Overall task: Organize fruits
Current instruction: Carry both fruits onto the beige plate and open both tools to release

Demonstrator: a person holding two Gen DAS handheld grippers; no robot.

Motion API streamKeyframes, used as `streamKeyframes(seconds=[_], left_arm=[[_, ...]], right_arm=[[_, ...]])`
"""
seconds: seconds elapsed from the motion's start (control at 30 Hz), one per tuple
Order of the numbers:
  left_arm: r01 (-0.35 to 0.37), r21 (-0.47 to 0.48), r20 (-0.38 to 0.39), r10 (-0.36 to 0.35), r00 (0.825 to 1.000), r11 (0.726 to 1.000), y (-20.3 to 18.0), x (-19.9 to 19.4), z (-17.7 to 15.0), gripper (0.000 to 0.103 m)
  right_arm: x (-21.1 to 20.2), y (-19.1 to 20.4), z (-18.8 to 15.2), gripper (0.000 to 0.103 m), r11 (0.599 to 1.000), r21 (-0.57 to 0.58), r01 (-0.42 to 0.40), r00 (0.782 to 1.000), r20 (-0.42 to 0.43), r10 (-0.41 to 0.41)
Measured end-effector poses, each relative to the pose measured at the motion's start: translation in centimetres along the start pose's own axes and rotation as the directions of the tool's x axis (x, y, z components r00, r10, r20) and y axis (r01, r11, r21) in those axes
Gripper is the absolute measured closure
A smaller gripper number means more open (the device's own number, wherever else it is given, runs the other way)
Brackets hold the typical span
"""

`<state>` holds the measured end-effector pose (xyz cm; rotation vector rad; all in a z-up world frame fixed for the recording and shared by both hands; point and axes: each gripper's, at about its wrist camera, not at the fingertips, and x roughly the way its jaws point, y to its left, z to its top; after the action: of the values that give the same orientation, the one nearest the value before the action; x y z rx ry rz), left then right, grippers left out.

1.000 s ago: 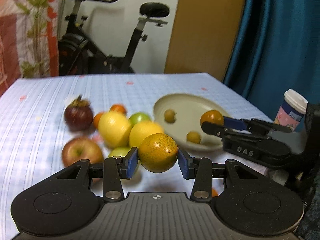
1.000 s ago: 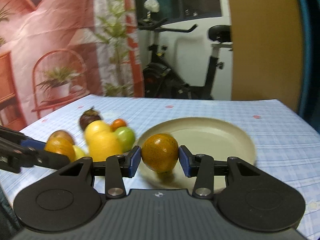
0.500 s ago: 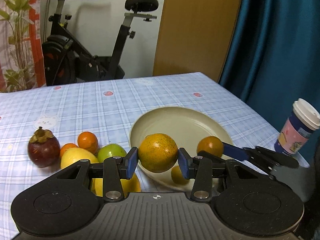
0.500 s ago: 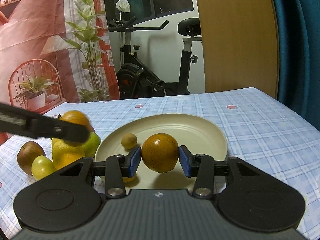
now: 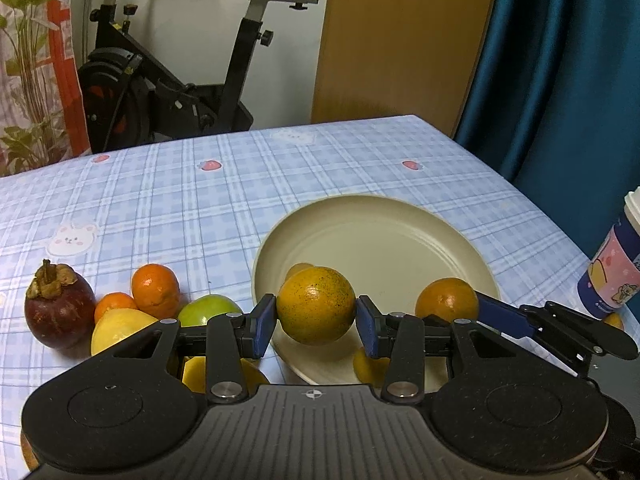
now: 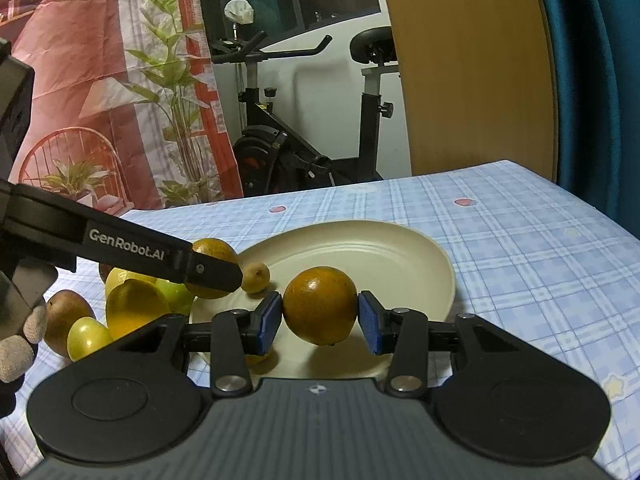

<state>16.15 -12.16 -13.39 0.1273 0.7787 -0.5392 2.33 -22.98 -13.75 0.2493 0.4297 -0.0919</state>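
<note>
Blue checked cloth covers the desk [image 5: 168, 200], with an exercise bike and a dark curtain behind it. Both hands are at the carrying step, each bringing one fruit to the cream plate [image 5: 392, 232]. The left gripper [image 5: 316, 324] is clenched on a speckled orange [image 5: 316, 304], low in the middle of its frame, above the plate's near left rim. The right gripper [image 6: 320, 318] clasps a darker orange [image 6: 320, 304] over the plate's front part. Next, I judge, each must lower and release softly, clear of the small yellow fruit [image 6: 256, 276] on the plate. At lower left, a mangosteen [image 5: 58, 314] and other fruits wait.
</note>
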Motion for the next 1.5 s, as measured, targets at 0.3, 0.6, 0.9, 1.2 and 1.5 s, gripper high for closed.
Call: streamKeyframes(seconds=[0.3,0.6,0.9,1.2,1.5], left_arm=[[-0.006,0.018,-0.021,0.006,1.000,1.000,-0.3,0.3,-0.3,0.057],[-0.007,0.025,-0.027,0.008,1.000,1.000,-0.5,0.3,-0.1,0.057],[-0.009,0.013,-0.006,0.009,1.000,1.000,-0.3,-0.5,0.0,0.057],[0.000,0.007,0.077,-0.001,0.997,1.000,1.1,-5.3,-0.1,0.057],[-0.052,-0.119,0.132,0.068,0.989,0.991,6.8,-11.0,-2.1,0.057]], right_arm=[[0.2,-0.2,0.1,0.058,1.000,0.025,0.017,1.000,-0.016,-0.017],[0.4,-0.3,0.2,0.058,1.000,0.024,0.017,1.000,-0.020,-0.016],[0.2,-0.4,0.1,0.057,0.999,0.031,0.014,1.000,-0.004,-0.014],[-0.5,-0.7,-0.1,0.055,0.999,0.051,-0.006,0.999,0.042,0.003],[-1.4,-0.4,-0.3,0.055,0.998,0.048,-0.028,0.998,0.062,0.025]])
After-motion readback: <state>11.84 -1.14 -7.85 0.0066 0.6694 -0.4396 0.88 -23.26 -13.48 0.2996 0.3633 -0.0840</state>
